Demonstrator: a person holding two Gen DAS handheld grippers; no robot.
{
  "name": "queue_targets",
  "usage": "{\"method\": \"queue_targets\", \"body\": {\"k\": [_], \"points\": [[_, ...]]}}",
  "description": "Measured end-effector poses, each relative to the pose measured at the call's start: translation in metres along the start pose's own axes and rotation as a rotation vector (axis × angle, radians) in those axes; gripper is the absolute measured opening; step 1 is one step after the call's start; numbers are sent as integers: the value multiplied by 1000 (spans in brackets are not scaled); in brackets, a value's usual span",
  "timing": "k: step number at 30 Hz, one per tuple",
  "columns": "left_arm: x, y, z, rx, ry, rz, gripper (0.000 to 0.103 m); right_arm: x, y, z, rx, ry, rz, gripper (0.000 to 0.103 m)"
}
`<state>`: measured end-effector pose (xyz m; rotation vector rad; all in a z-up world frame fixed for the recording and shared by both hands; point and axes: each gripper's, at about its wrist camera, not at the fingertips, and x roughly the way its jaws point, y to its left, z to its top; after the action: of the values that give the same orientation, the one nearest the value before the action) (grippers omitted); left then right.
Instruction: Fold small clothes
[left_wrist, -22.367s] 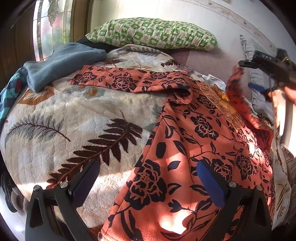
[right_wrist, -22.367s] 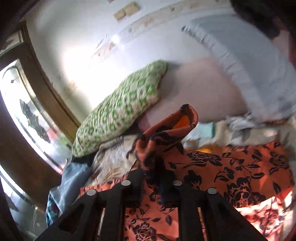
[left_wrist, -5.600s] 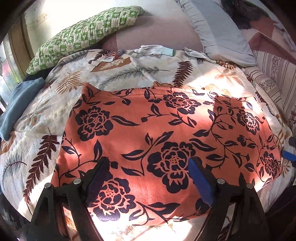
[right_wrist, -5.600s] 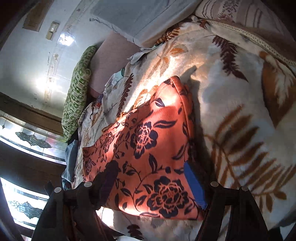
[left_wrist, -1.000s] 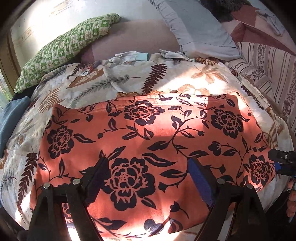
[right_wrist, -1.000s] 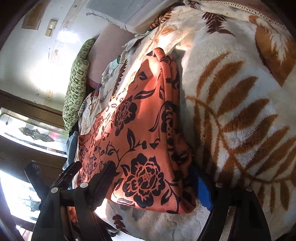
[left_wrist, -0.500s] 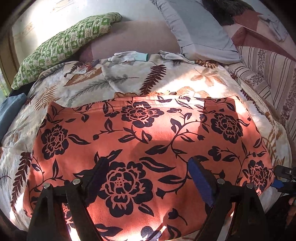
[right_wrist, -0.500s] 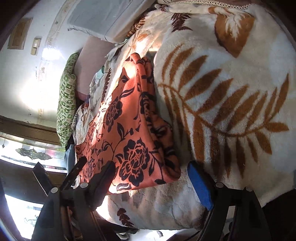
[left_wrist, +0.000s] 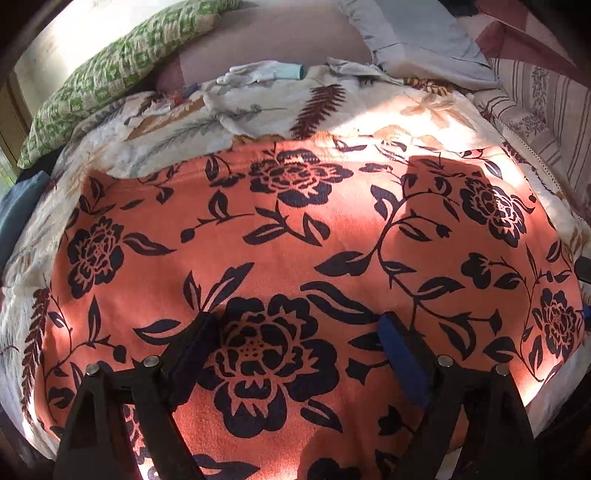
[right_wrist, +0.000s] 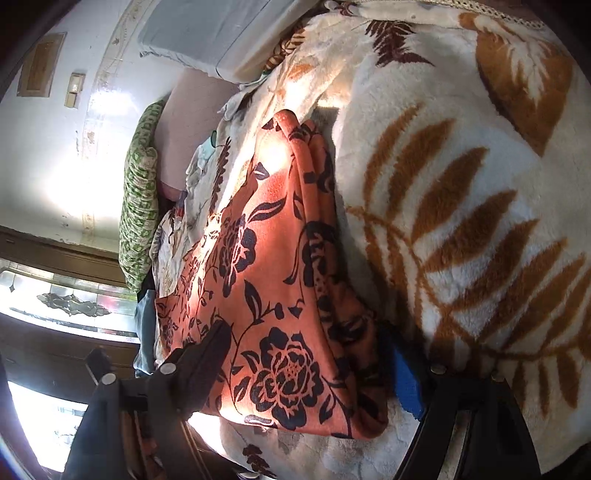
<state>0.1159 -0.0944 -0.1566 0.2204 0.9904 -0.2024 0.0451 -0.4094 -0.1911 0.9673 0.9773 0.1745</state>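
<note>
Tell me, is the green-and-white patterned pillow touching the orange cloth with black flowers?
Apart. The left wrist view shows the pillow and cloth separated by cream leaf-print blanket.

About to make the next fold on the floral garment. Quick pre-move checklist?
1. Orange floral garment lies flat on the leaf-print blanket: ok.
2. Left gripper clear of cloth: ok, jaws opening, nothing pinched.
3. Right gripper straddles the garment's stacked side edge: ok, jaws wide.
4. Right pads touching that edge: cannot tell.
5. All layers of the edge between the right jaws: cannot tell.
6. Fold path clear: ok, glove and green pillow sit well beyond the garment.
</note>
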Motion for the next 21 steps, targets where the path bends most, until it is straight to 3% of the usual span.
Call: {"method": "queue_targets", "body": {"k": [2,4,6,9,11,13,14,15,18,21], "points": [[-13,3,4,-15,3,-39,90,4,4,6,-21,20,-1,83],[-31,10,6,-46,-62,-78,90,5,7,9,-35,36,15,83],[-30,10,6,-39,-71,-54,90,6,6,10,-39,42,29,83],[9,3,-1,8,27,4,93,13,-1,11,-29,48,27,83],[6,0,-2,20,-9,26,95,16,0,13,-35,59,12,81],[6,2,-1,8,1,19,95,18,10,14,-82,84,-49,62],[7,3,-1,5,3,11,95,19,14,14,-100,102,-89,36],[8,3,-1,7,-1,7,95,20,16,14,-99,118,-99,25],[6,4,-2,7,-11,-10,95,20,30,11,-126,121,-139,22],[-11,25,2,-50,-34,-74,92,11,58,9,-160,86,-139,21]]}}
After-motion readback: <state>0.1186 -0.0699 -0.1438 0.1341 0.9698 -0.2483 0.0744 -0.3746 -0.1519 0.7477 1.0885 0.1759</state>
